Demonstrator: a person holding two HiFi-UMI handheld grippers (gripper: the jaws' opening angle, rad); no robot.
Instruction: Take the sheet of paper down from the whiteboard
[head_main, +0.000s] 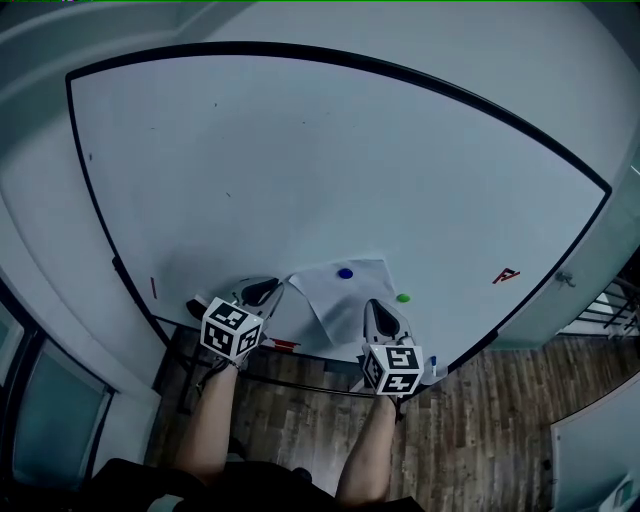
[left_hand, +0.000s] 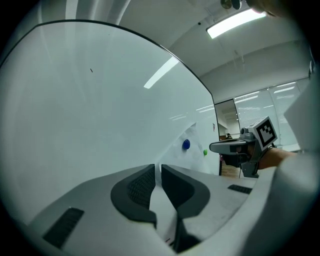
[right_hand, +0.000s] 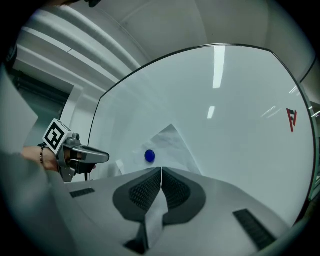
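Both claws are pressed together on the sheet of paper (head_main: 345, 295): the left gripper (head_main: 272, 287) pinches its left corner and the right gripper (head_main: 372, 305) its lower right edge. The sheet hangs low on the whiteboard (head_main: 300, 150) under a blue magnet (head_main: 346, 272), with a green magnet (head_main: 403, 297) just beside it. A red mark (right_hand: 291, 120) on the board cannot be read. Only the head view shows the red marker (head_main: 285, 345) on the tray below; only the left gripper view shows the ceiling light (left_hand: 235, 22).
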